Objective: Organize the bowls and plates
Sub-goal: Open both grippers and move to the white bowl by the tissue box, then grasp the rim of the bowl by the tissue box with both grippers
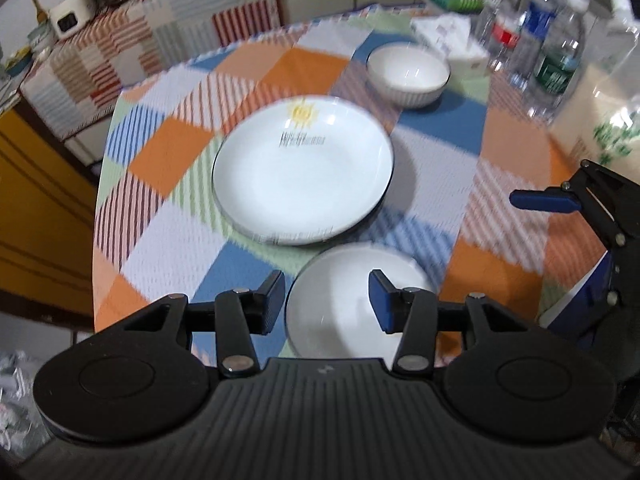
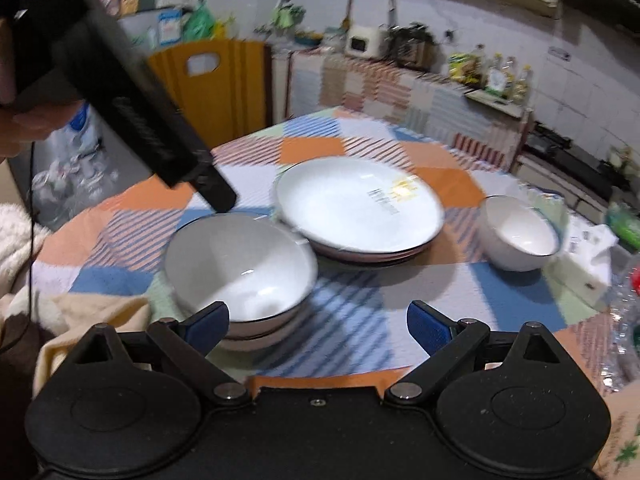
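Plate stack: the plates (image 2: 358,204) sit piled one on another at the middle of the bench (image 1: 168,152), the top one showing a yellow sun mark; piling them looks like the sorting already done for the flat ware.
Near bowls: a bowl (image 2: 240,264) rests nested on another by the bench's near edge, just beside the plate stack, apparently the start of a bowl pile.
Far bowl: a lone bowl (image 1: 408,74) stands apart past the plates, near the tissue box (image 1: 452,38) and bottles (image 1: 532,36); it is likely the piece still to be gathered.
Left claw: the left claw (image 1: 328,300) is spread wide and empty, hanging above the near bowls, its pads straddling the rim.
Right claw: the right claw (image 2: 318,326) is wide and empty too, the near bowls at its left pad, the far bowl well off to the right.
Blur: both views are smeared, so fine contact cannot be told.
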`<state>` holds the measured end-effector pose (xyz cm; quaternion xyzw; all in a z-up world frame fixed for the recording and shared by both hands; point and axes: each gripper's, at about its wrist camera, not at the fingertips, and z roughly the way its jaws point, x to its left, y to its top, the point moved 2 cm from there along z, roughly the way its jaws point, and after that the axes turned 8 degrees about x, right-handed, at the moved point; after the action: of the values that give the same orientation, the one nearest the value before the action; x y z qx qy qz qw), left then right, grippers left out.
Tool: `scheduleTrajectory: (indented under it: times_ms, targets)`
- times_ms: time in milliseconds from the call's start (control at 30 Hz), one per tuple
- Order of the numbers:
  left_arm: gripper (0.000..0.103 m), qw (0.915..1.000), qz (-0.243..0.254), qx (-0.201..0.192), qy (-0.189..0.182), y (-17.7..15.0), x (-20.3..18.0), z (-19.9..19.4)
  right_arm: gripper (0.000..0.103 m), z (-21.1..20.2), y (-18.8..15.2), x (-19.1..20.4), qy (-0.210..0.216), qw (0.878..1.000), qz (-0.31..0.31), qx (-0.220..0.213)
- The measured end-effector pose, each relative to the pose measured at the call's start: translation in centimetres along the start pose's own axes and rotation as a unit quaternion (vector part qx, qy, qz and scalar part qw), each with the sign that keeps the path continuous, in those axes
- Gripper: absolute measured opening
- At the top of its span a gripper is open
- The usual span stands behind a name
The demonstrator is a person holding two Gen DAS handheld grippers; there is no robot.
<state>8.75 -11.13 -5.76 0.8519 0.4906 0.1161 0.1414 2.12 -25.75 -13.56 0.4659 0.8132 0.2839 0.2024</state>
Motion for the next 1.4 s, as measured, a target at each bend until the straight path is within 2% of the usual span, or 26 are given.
scheduleTrajectory:
  times_ms: [233, 333, 433, 600, 767, 867, 1033, 1167, 1300, 1400]
  targets:
    - [0.045, 0.9975, -0.007, -0.059, -0.037, 1.9, -0.2, -0.9, 0.098, -2.5, 0.5, -4.9, 0.004, 0.996, 0.023, -0.085]
    - [0.045, 0.9955, -0.018, -0.080, -0.047, 3.3, -0.2, -0.6, 0.098, -2.3, 1.0, -6.3, -0.015, 0.995, 0.022, -0.097]
    - [0.045, 0.9933, -0.030, -0.093, -0.062, 4.9, -0.1, 0.4, 0.098, -0.7, 1.4, -8.0, -0.028, 0.996, 0.030, -0.081]
    - [0.045, 0.9920, -0.035, -0.100, -0.068, 8.2, -0.3, 3.6, 0.099, 3.4, 1.7, -10.7, -0.075, 0.995, 0.061, -0.037]
    - [0.045, 0.9913, -0.057, -0.073, -0.094, 11.9, -0.9, 7.0, 0.099, 6.6, 1.8, -14.1, -0.092, 0.987, 0.131, -0.027]
    - [0.045, 0.9903, -0.063, -0.070, -0.102, 13.8, -1.7, 8.6, 0.099, 8.1, 1.6, -15.7, -0.097, 0.982, 0.161, -0.023]
    - [0.045, 0.9854, -0.097, -0.064, -0.125, 16.6, -2.2, 12.4, 0.099, 11.6, 1.4, -17.4, -0.093, 0.982, 0.167, -0.001]
    - [0.045, 0.9852, -0.110, -0.050, -0.122, 18.5, -2.6, 15.3, 0.099, 14.0, 1.1, -18.9, -0.099, 0.976, 0.191, 0.004]
    - [0.046, 0.9847, -0.121, -0.043, -0.118, 19.9, -2.9, 17.0, 0.099, 15.2, 1.0, -20.5, -0.070, 0.971, 0.230, -0.005]
    - [0.046, 0.9870, -0.116, -0.038, -0.104, 20.6, -3.2, 18.3, 0.099, 16.3, 1.2, -21.1, -0.083, 0.971, 0.222, 0.005]
